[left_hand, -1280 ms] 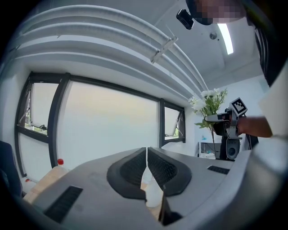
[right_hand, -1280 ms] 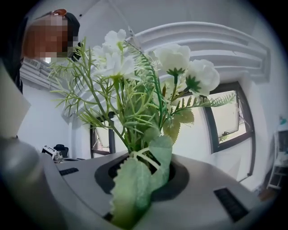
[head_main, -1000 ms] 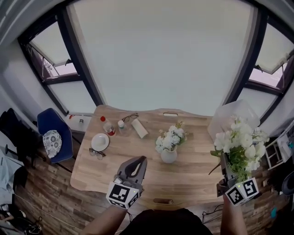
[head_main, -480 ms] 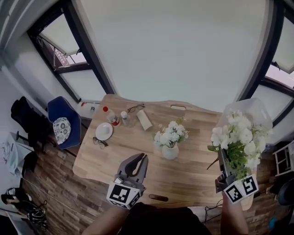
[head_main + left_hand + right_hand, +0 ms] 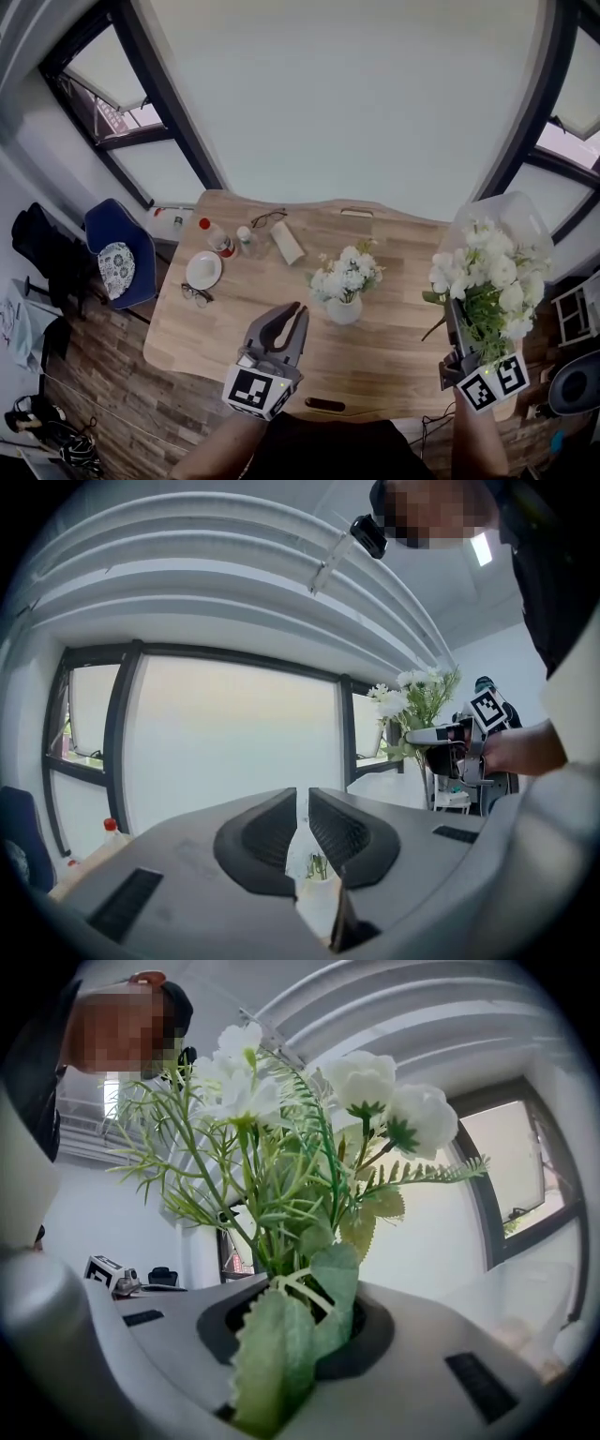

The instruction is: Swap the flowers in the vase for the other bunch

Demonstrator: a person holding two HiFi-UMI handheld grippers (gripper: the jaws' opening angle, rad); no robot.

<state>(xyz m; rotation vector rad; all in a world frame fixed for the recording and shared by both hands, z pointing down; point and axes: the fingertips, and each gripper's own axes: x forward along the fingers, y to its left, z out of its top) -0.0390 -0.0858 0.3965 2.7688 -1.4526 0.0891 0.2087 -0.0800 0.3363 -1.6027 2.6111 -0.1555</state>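
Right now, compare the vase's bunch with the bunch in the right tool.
The vase bunch stands in the white vase on the table; the held bunch is clamped in the right tool. The vase bunch looks compact; the held bunch looks fuller. Both are white with green.

Stems of the bunch (image 5: 314,1237) hidden inside right gripper (image 5: 298,1299).

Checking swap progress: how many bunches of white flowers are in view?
2. One bunch of white flowers stands in the white vase on the wooden table; the other bunch is clamped in the right gripper, held up at the right. None look hidden.
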